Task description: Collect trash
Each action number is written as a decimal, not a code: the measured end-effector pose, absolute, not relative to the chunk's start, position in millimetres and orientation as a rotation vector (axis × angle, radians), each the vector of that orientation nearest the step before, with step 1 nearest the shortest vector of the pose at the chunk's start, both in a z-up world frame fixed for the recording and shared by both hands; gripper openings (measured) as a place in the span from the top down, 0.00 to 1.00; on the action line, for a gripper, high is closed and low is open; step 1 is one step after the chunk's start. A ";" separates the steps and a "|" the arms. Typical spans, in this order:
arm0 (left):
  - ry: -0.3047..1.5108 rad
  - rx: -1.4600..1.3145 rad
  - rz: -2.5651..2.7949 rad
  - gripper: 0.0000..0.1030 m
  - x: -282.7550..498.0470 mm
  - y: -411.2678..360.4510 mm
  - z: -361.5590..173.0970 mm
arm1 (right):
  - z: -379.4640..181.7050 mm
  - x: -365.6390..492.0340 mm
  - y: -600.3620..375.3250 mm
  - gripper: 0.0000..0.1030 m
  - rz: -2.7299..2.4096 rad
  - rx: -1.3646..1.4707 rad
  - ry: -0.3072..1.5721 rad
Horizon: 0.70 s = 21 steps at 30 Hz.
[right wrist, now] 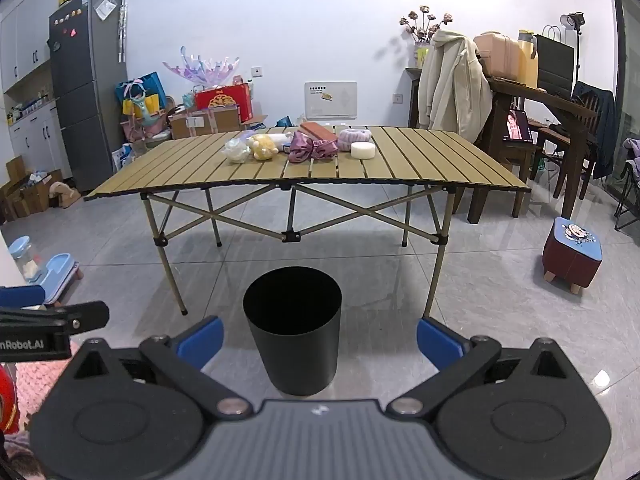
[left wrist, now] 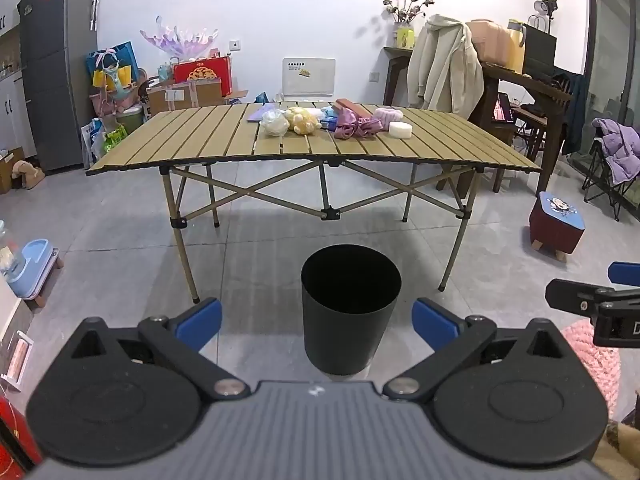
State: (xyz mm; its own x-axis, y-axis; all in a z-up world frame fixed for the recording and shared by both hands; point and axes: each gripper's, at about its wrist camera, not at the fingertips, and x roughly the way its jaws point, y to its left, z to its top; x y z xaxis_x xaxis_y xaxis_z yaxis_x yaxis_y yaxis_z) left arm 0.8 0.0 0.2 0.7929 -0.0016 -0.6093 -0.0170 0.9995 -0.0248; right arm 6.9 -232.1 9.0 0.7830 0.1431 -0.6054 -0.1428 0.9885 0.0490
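The left tongs (left wrist: 317,322) fill the bottom of the left view, spread wide and gripping nothing; the right tongs (right wrist: 320,342) sit likewise at the bottom of the right view, released and empty. Just beyond both, at lower centre, a black bin (left wrist: 351,308) stands upright on the grey tiled floor (left wrist: 120,248). Behind it, mid-frame, the slatted counter (right wrist: 180,168) carries a cluster near its far edge: a yellow plush (right wrist: 263,146), a purple cloth (right wrist: 312,150), a white disc (right wrist: 363,150) and a clear bag (right wrist: 237,151).
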 end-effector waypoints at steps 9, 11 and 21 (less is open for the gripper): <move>0.643 -0.025 0.010 0.00 -2.8 -1.6 1.6 | 8.0 5.5 -231.7 0.00 0.155 0.001 0.654; 0.642 -0.023 0.010 0.00 -2.8 -1.7 1.8 | 7.7 5.6 -231.8 0.00 0.155 0.002 0.655; 0.642 -0.023 0.009 0.00 -3.0 -0.5 2.9 | 7.3 4.7 -231.6 0.00 0.155 0.002 0.654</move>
State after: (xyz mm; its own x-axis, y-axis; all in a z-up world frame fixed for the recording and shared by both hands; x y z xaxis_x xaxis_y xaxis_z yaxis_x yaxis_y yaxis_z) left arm -3.0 -0.5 2.9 0.8009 0.0010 -0.5988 -0.0153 0.9997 -0.0187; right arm 4.7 -231.6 7.3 0.7825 0.1442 -0.6058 -0.1431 0.9884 0.0503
